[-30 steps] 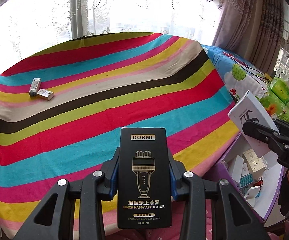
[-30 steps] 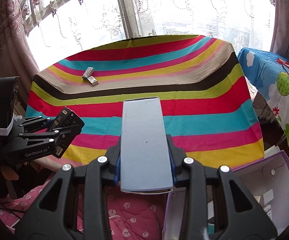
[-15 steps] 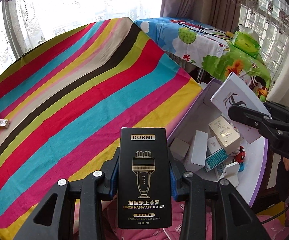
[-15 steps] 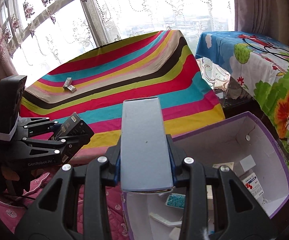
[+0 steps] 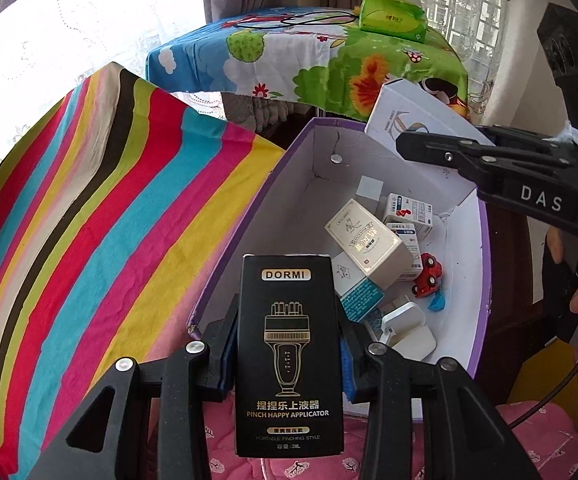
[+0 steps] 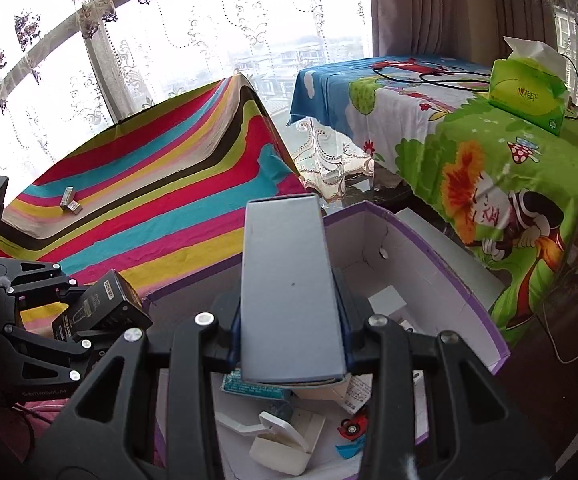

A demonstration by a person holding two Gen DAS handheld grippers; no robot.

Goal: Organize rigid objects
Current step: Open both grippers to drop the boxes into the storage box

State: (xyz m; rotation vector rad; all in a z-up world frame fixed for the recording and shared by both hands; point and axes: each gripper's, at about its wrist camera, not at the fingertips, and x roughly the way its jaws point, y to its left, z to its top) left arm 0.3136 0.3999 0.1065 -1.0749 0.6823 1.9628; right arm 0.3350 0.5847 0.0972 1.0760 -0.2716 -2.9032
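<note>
Both tongs are loaded: the left gripper (image 5: 289, 354) pinches a black DORMI applicator box (image 5: 289, 354) upright between its blue pads, and the right gripper (image 6: 291, 320) pinches a plain grey-blue box (image 6: 289, 292) the same way. Each box hangs at or over the near edge of the purple-rimmed storage box (image 5: 485, 248), which sits low beside the striped table and already holds a loose heap: a cream carton (image 5: 363, 240), small white-and-blue cartons (image 5: 409, 210), a red toy car (image 5: 427, 274) and a white flip-top case (image 5: 403, 320). Risk, as a judgement: the black box sits above the near left corner of the rim, so a release here could catch the purple wall and tip it onto the pink quilted fabric (image 5: 549, 440) outside. A second risk is the two grippers meeting over one opening, since the right tool crosses the far right of the left view close above the bin; a simultaneous drop could knock the boxes together. Landing on the uneven pile, either box may slide or lie askew. Surface: a table under a multicoloured striped cloth (image 5: 89, 220), with two small packets (image 6: 69, 202) left at its far left. Room: lace-curtained windows, a second table with a cartoon-print cloth (image 6: 469, 152) and a green tissue pack (image 6: 529, 92).
</note>
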